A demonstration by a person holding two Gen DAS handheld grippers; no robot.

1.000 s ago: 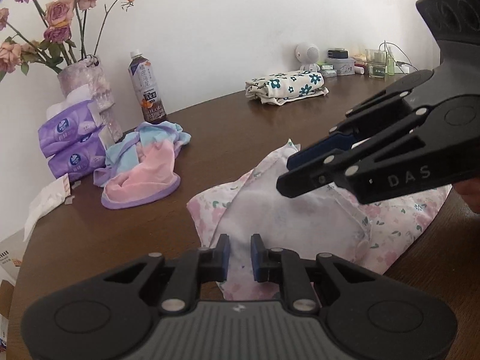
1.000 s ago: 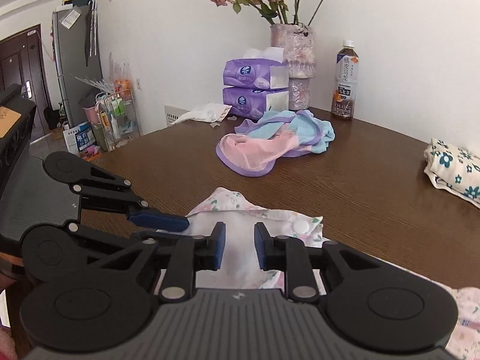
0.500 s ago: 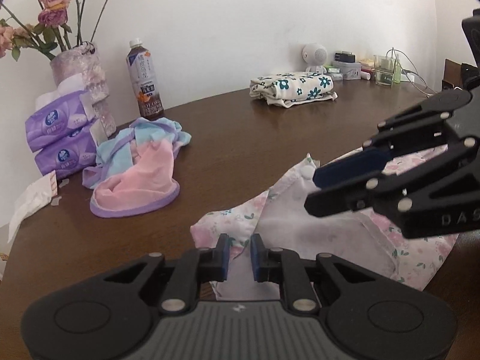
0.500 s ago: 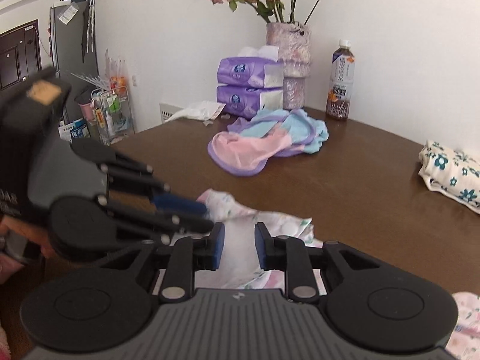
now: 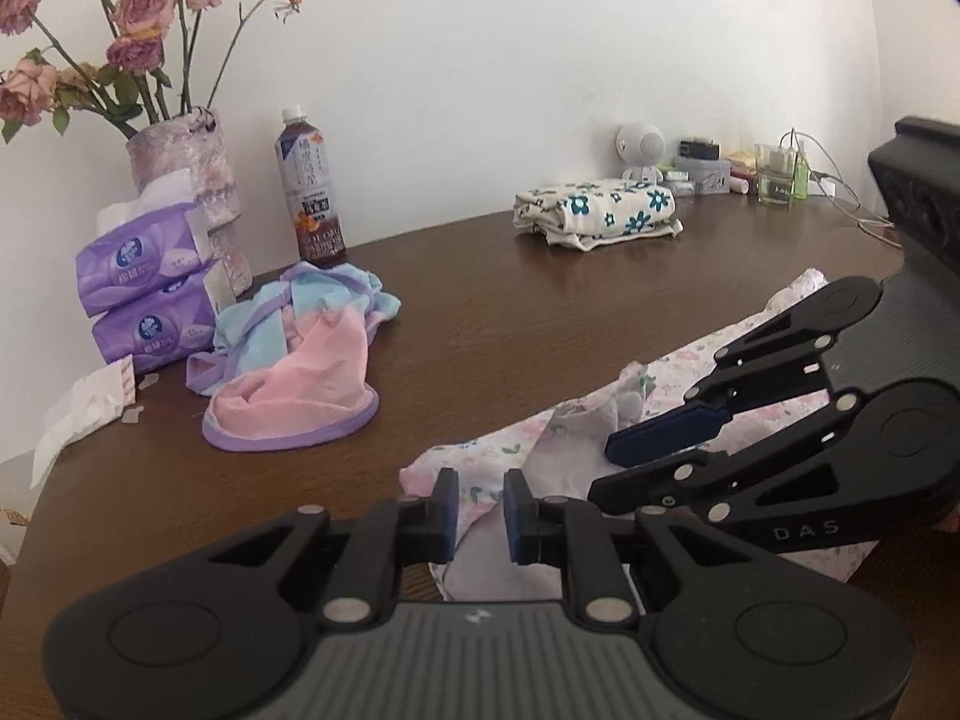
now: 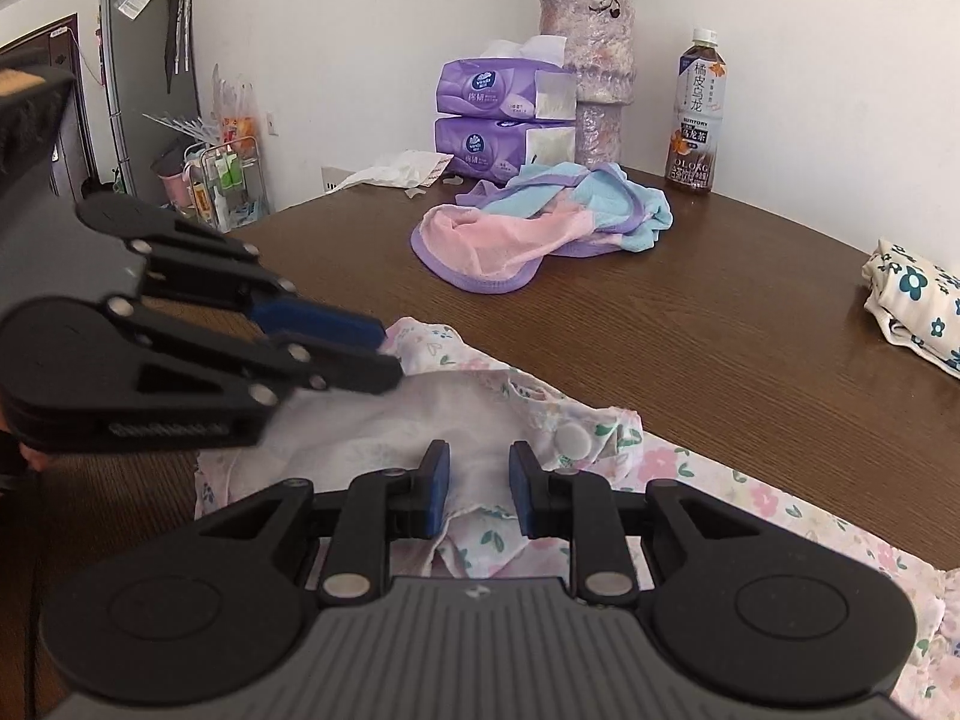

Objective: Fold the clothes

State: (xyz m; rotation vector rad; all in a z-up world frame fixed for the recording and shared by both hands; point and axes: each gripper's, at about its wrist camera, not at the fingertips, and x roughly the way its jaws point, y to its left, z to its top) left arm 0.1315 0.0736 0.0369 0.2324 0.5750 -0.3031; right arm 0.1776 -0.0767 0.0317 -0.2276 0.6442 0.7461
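A pale pink floral garment [image 5: 558,462] [image 6: 372,426] with a white lining lies rumpled on the near part of the brown table [image 5: 540,312]. My left gripper [image 5: 481,516] holds its near left edge, fingers narrowly apart with cloth between them. From the right wrist view, the left gripper [image 6: 390,354] meets a raised floral corner. My right gripper [image 6: 480,480] grips the lining beside a white snap button [image 6: 573,441]. Seen from the left wrist, the right gripper [image 5: 606,468] is low over the cloth, which ridges up at its tips.
A pink, blue and purple garment heap [image 5: 294,384] [image 6: 510,240] lies at the back left. A folded blue-flowered cloth [image 5: 600,210] [image 6: 912,300] sits farther back. Tissue packs [image 5: 144,300], a flower vase [image 5: 186,174] and a tea bottle [image 5: 312,198] line the wall.
Both grippers have dropped lower and drawn toward the table's near edge with the floral garment. Its left edge has bunched into a ridge. Finger gaps look unchanged.
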